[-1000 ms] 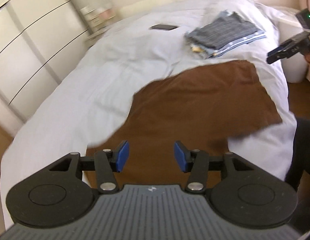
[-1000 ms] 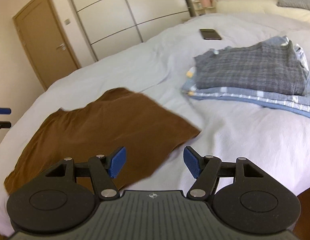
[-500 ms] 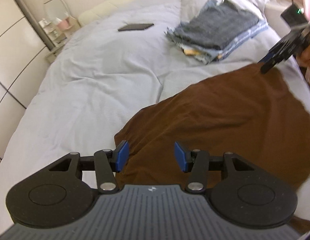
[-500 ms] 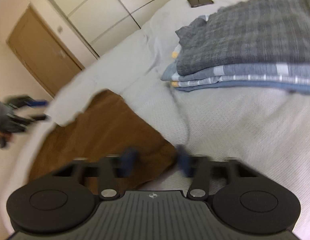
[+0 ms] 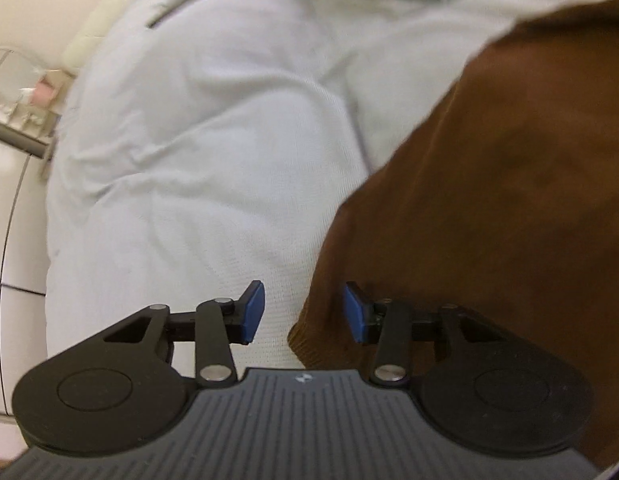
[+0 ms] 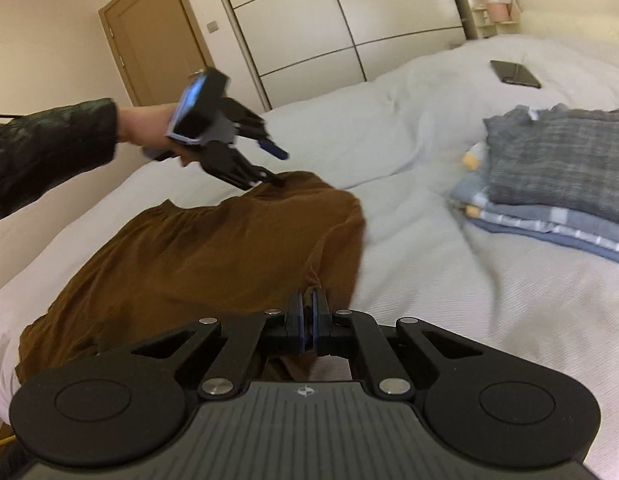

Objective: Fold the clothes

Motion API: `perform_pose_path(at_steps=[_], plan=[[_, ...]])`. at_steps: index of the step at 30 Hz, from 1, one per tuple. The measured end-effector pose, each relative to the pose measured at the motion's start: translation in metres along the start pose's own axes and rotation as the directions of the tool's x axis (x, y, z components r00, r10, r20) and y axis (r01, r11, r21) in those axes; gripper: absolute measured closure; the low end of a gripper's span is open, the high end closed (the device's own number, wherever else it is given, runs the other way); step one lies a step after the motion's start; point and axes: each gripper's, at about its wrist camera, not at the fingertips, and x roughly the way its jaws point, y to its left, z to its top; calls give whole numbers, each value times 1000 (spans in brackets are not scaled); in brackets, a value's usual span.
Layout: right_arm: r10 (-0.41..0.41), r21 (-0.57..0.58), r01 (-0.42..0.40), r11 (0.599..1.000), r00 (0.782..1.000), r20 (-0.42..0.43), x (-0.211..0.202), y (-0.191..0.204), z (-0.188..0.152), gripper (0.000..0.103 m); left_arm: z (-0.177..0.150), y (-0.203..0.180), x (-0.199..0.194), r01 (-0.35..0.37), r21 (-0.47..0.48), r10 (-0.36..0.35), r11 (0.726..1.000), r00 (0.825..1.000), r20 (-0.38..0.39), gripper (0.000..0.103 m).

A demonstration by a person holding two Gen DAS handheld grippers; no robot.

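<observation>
On a white bed (image 6: 409, 264), a brown garment (image 6: 213, 256) lies spread beside a folded clothes stack (image 6: 557, 176); the right gripper (image 6: 307, 316) pinches its near corner, the left gripper (image 5: 304, 312) gapes empty over another, seemingly readying a fold.

It was a home bedroom: a bed (image 6: 409, 128) with a pale quilted cover filled the space ahead of the right gripper (image 6: 308, 316). Beyond it stood sliding wardrobe doors (image 6: 309, 20), a wooden door (image 6: 149, 36) far left, folded clothes (image 6: 557, 168) right.
</observation>
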Motion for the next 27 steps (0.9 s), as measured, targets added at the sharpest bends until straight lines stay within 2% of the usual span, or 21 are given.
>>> perform_pose_path(at_steps=[1, 4, 5, 6, 9, 11, 14, 17, 21, 27], plan=[[5, 4, -5, 1000, 1000, -1, 1, 1, -1, 99, 0, -2, 5, 9, 27, -9, 1000, 1000, -10, 68], [-5, 20, 5, 1000, 1000, -5, 1, -1, -3, 99, 2, -10, 15, 37, 109, -33, 993, 999, -40, 93], [-21, 25, 21, 999, 1000, -6, 0, -2, -3, 99, 2, -12, 14, 29, 126, -25, 992, 999, -39, 100], [-41, 30, 41, 999, 999, -8, -2, -3, -3, 99, 2, -12, 10, 10, 133, -6, 991, 1000, -29, 103], [-62, 39, 61, 997, 998, 16, -17, 2, 4, 99, 0, -13, -10, -59, 149, 58, 987, 998, 11, 103], [-14, -3, 14, 1000, 999, 46, -31, 22, 13, 99, -4, -13, -33, -108, 155, 102, 982, 994, 47, 103], [118, -88, -112, 990, 991, 69, -45, 72, 23, 99, -20, -14, -67, -164, 153, 154, 975, 985, 75, 103], [243, -188, -228, 955, 968, 59, -40, 129, 24, 99, -36, -17, -98, -209, 144, 197, 967, 976, 92, 103], [368, -247, -352, 903, 929, 22, -20, 195, 19, 99, -61, -29, -130, -242, 153, 231, 958, 969, 87, 103], [471, -291, -464, 837, 881, -47, 15, 275, 9, 100, -109, -41, -158, -280, 137, 270, 950, 959, 90, 102]])
